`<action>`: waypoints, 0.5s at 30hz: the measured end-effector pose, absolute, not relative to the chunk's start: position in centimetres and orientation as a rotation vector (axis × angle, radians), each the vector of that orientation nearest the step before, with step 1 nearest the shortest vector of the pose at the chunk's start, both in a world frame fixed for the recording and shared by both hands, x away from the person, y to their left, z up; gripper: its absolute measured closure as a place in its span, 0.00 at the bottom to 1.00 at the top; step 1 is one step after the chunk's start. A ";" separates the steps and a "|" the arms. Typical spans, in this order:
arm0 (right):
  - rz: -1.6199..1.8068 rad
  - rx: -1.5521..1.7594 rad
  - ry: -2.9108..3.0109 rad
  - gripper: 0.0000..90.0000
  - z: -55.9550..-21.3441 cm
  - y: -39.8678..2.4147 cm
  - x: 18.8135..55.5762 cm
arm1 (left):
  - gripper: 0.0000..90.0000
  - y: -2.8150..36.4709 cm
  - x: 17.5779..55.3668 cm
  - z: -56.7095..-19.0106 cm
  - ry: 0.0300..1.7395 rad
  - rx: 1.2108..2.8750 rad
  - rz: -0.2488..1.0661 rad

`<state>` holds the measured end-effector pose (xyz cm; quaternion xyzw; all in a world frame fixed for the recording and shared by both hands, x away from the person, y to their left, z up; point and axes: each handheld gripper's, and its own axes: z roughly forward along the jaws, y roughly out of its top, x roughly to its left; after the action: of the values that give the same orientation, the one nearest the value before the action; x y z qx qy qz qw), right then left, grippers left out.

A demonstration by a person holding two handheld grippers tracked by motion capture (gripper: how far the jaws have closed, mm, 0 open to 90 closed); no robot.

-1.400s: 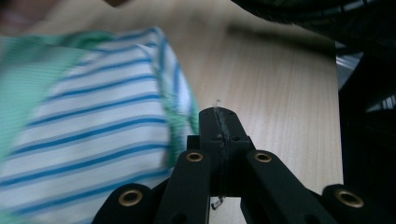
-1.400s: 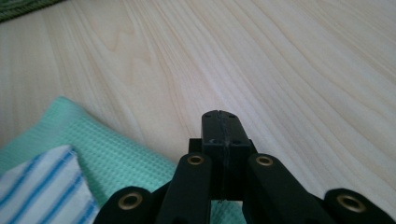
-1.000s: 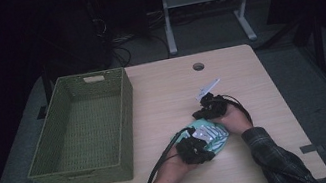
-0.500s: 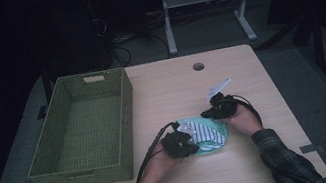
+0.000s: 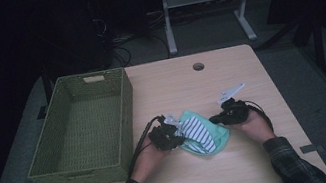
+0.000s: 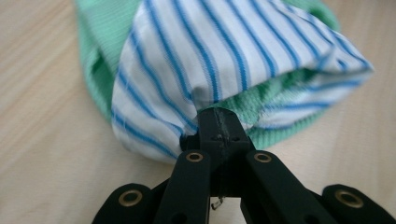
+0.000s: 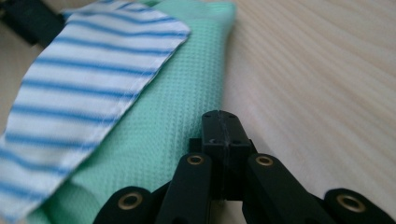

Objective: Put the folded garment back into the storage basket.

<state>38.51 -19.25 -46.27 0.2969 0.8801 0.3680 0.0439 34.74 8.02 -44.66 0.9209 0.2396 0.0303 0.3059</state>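
2 tongs, both with jaws together: left tongs [image 6: 219, 123] clamped on the folded edge of the striped cloth [image 6: 224, 51]; right tongs [image 7: 225, 128] closed at the edge of the green cloth [image 7: 173, 121], whether pinching it cannot be told. Both cloths lie stacked on the bench [image 5: 171, 90], beside the empty woven basket [image 5: 128, 123]. Step judged: folding the pair. Next move calls for carrying the bundle left and releasing it over the basket

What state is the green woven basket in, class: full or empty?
Empty. In the high view the green woven basket shows a bare woven floor, while the striped and mint cloths lie outside it on the table.
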 end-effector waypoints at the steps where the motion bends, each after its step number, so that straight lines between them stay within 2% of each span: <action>1: 1.126 0.908 2.692 1.00 -46.3 -19.3 38.3 | 1.00 7.9 34.9 -44.7 0.648 2.427 0.084; 15: 1.151 0.882 2.720 1.00 -46.0 -20.0 35.0 | 1.00 7.1 37.4 -44.7 0.663 2.423 0.130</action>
<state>34.95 -20.01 -45.99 0.2860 0.8820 0.3733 0.0296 37.37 7.12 -44.74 0.9165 0.2507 0.0491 0.3078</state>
